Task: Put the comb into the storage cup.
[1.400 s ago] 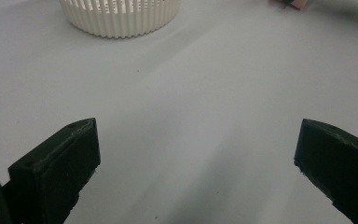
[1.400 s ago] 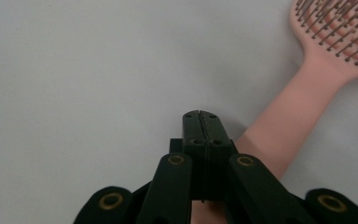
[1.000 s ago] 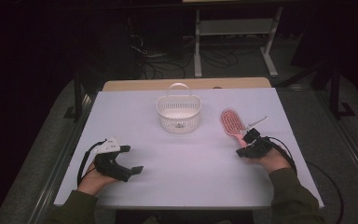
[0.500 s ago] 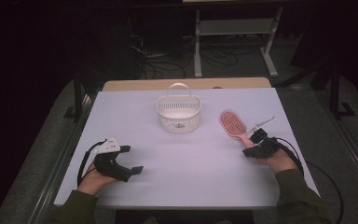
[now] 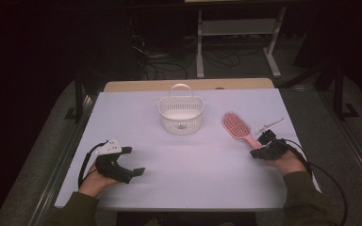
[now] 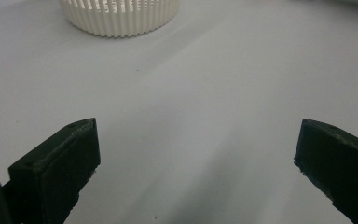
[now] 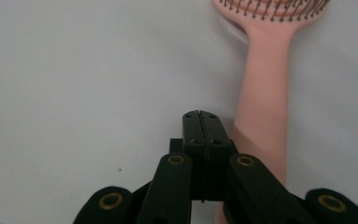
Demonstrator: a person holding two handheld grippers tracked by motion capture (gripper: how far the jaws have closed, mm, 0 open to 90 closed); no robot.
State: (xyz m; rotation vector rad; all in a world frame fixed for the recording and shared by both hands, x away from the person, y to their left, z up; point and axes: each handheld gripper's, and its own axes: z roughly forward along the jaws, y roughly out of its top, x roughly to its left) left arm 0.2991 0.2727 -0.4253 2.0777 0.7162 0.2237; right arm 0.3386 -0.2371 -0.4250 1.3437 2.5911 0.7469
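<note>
In the high view, a white slotted basket [image 5: 180, 114] was seen standing at the middle of the white worktop [image 5: 136, 113], with a pink hairbrush [image 5: 238, 128] lying to its right, bristles up, its handle pointing toward the person. The right tool [image 5: 259, 153] was held low at the handle's near end, and a thin white stick [image 5: 269, 125] lay just beyond it; the left tool [image 5: 133, 162] was rested well apart at the near left. In the left gripper view, the jaws were seen spread wide with nothing between them, above bare worktop, the basket [image 6: 120, 16] ahead. In the right gripper view, the jaws were pressed fully together and empty, just left of the brush handle [image 7: 265, 112], not around it. With the jaws closed beside the handle, a push forward could be judged likely to nudge the brush aside rather than seize it. Compared with a second before, the right tool had been drawn back toward the person and lowered, while the left tool and the brush had not been moved.
</note>
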